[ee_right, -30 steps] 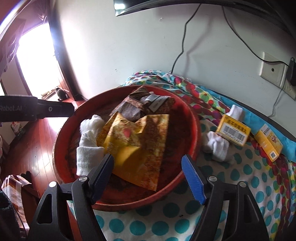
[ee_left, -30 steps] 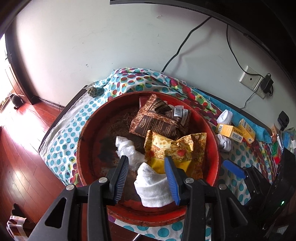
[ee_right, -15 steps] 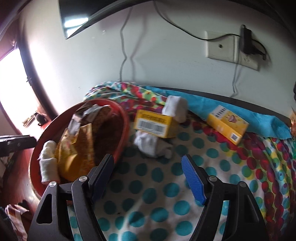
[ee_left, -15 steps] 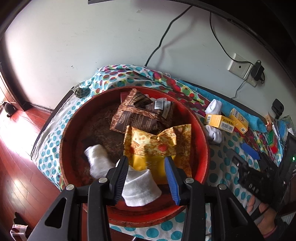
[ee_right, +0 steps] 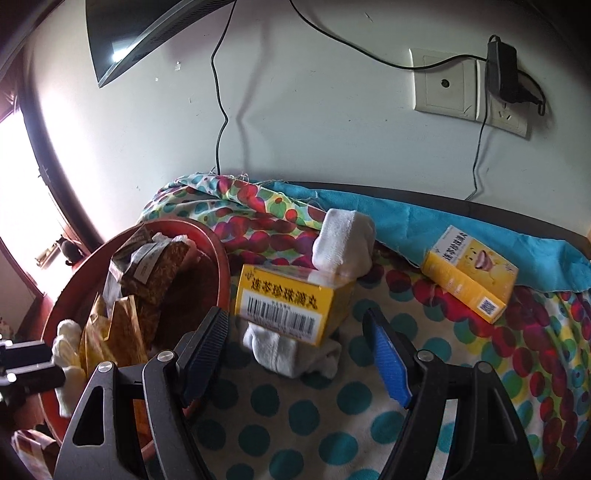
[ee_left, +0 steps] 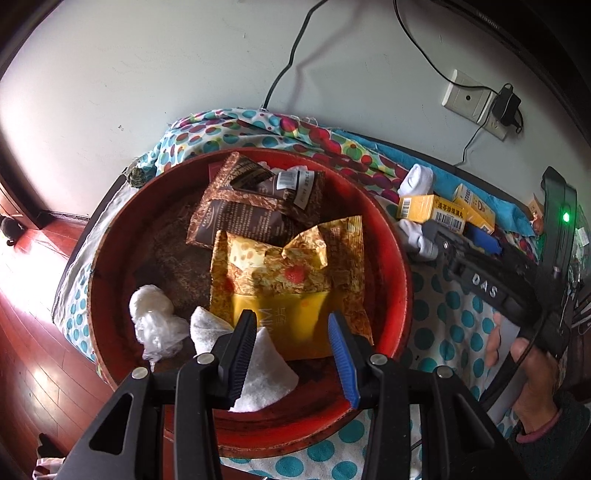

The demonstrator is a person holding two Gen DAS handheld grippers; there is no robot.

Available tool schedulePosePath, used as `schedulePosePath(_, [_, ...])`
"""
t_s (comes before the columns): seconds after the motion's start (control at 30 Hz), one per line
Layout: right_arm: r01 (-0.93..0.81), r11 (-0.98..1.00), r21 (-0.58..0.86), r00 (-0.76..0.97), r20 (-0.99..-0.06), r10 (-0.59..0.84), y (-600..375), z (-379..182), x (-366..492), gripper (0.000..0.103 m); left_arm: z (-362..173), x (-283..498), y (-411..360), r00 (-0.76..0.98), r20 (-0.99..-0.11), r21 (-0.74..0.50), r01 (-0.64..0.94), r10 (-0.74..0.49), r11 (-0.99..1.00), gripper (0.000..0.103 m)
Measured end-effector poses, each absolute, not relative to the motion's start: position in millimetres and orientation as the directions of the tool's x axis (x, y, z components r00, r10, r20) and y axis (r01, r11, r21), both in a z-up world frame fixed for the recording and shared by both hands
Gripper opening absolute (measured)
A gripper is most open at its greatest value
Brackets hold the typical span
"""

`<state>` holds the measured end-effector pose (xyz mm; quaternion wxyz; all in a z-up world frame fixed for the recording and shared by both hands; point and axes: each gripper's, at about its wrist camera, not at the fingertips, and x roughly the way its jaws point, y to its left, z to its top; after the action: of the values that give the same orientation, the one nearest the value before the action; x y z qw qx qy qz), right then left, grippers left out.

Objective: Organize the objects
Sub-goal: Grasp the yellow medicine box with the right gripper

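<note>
A red basin (ee_left: 399, 266) holds a brown packet (ee_left: 240, 218), a yellow packet (ee_left: 280, 266), a folded white sock (ee_left: 266, 373) and a small white bundle (ee_left: 151, 302). My left gripper (ee_left: 291, 321) hangs open over the basin's near side. The sock lies under its left finger and the yellow packet shows in the gap. My right gripper (ee_right: 293, 317) stands open just above the dotted cloth (ee_right: 295, 413), right of the basin (ee_right: 221, 258). It faces a yellow box (ee_right: 284, 299) that lies on a white sock (ee_right: 288, 350). A second yellow box (ee_right: 469, 273) lies farther right.
Another white sock (ee_right: 343, 240) leans behind the near box. A wall socket with a charger (ee_right: 447, 85) and hanging cables are at the back, with a monitor's corner (ee_right: 147, 29) above. A hand (ee_left: 535, 380) grips the right tool. Wooden floor (ee_left: 29, 332) lies left of the table.
My right gripper swung right, from over the basin to the yellow box and socks on the cloth. The left gripper shifted right and lower, so the sock once between its fingers now lies under the left one.
</note>
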<state>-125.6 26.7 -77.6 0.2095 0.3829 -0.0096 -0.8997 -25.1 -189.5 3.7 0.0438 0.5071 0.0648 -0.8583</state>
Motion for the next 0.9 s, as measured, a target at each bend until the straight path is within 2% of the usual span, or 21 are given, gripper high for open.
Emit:
schedulePosePath(0.1, [0.360, -0.912, 0.195, -0.614, -0.687, -0.389, 24, -81, -134, 0.071, -1, -27, -185, -0.474, -0.880, -0.060, 0.131, -0.009, -0.990, 0.041])
schedulePosePath(0.13, [0.359, -0.912, 0.199, -0.612, -0.688, -0.391, 23, -83, -137, 0.068, -2, -27, -184, -0.475, -0.880, -0.059, 0.125, -0.007, -0.990, 0.041])
schedulePosePath(0.17, [0.365, -0.908, 0.206, -0.605, -0.689, -0.400, 23, -84, -139, 0.060, -3, -28, -182, -0.478, -0.878, -0.060, 0.118, -0.003, -0.991, 0.041])
schedulePosePath(0.43, [0.390, -0.900, 0.193, -0.658, -0.626, -0.419, 39, -75, -124, 0.058, -15, -34, -166, -0.473, -0.877, -0.125, 0.050, 0.086, -0.991, 0.042])
schedulePosePath(0.6, [0.372, -0.905, 0.206, -0.688, -0.593, -0.418, 75, -67, -107, 0.058, -21, -36, -146, -0.476, -0.868, -0.147, -0.022, 0.140, -0.989, 0.050])
schedulePosePath(0.73, [0.337, -0.918, 0.208, -0.695, -0.602, -0.392, 110, -70, -101, 0.058, -22, -40, -131, -0.473, -0.851, -0.206, -0.101, 0.229, -0.973, 0.052])
schedulePosePath(0.9, [0.292, -0.926, 0.240, -0.686, -0.622, -0.378, 146, -77, -100, 0.058, -19, -59, -110, -0.460, -0.837, -0.207, -0.234, 0.296, -0.950, 0.054])
